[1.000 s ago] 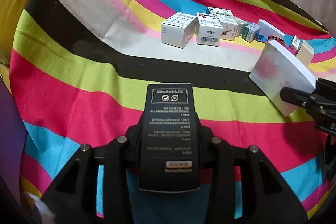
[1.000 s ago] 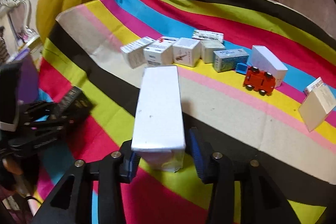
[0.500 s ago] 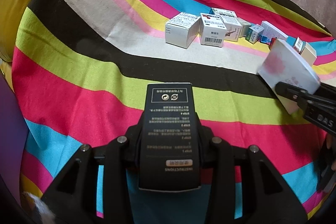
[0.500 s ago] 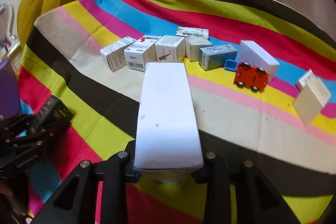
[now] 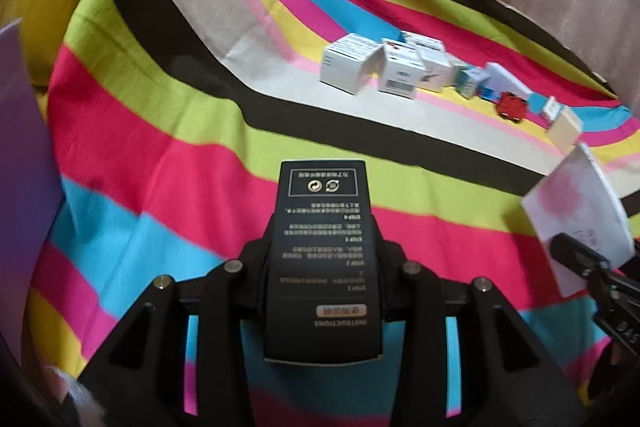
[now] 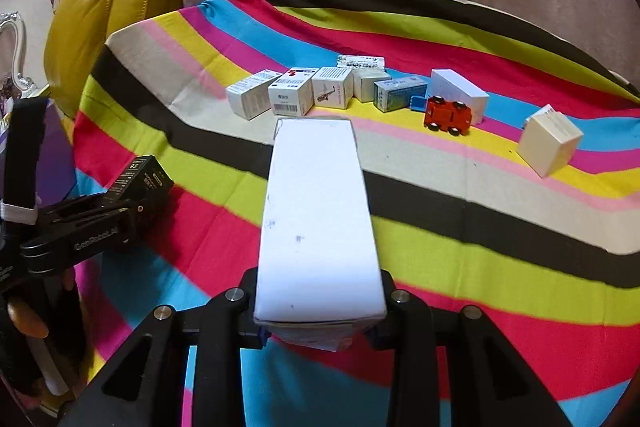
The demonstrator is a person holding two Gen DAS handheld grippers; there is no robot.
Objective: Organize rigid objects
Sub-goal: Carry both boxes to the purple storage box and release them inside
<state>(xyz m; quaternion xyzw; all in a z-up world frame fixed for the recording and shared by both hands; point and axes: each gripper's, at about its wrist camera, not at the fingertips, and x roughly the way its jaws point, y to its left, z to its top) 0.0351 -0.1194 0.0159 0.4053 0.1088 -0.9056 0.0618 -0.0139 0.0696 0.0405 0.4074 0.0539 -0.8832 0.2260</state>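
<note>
Black box [image 5: 322,259] in left gripper [image 5: 320,263], white box [image 6: 318,215] in right gripper [image 6: 318,307].

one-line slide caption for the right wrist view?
Right hand-held gripper holds a white box above the striped cloth, facing a row of small boxes and a red toy car.

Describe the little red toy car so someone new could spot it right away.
Look at the striped cloth, then follow the row of small boxes along its far side. The red toy car sits near the row's right end, the only red, wheeled thing among white cartons.
</note>
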